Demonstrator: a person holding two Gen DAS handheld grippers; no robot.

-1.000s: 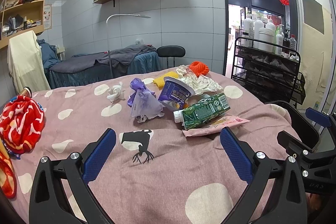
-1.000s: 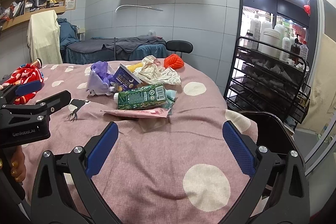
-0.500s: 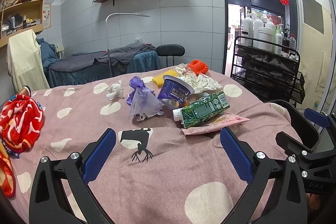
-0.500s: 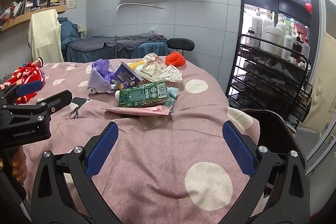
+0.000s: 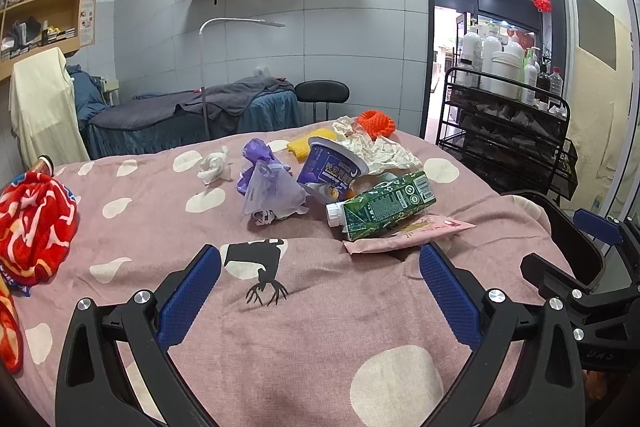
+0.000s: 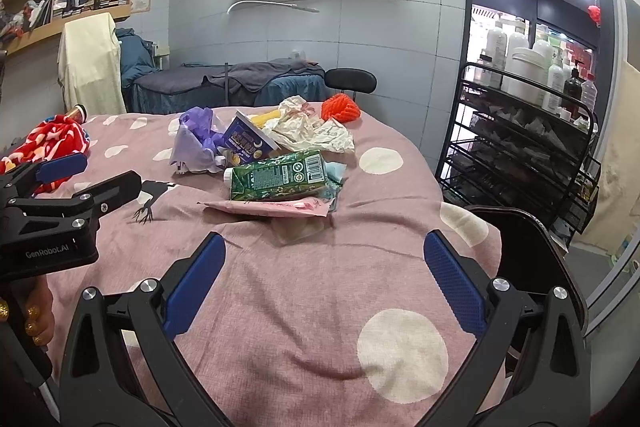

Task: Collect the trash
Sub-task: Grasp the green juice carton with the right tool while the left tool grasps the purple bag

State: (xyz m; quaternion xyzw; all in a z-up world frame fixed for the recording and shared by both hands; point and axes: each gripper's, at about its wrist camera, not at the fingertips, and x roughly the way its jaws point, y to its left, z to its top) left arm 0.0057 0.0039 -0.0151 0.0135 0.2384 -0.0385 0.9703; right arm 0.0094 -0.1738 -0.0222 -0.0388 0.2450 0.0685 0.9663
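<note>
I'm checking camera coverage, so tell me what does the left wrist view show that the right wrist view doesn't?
Only the left wrist view shows the crumpled white tissue and the right hand-held gripper from the side. Only the right wrist view shows the left hand-held gripper from the side and the teal scrap behind the carton. Both show the green carton lying on the pink packet, the purple tub, purple bag and orange knit item.

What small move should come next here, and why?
Probably ease the right claw forward toward the green carton. Both claws are open and empty, short of the trash pile on the pink bedspread. The carton lies on its side atop the pink wrapper, at the pile's near edge, roughly centred ahead of the right claw, so it looks easiest to grasp. The left claw is also open.
</note>
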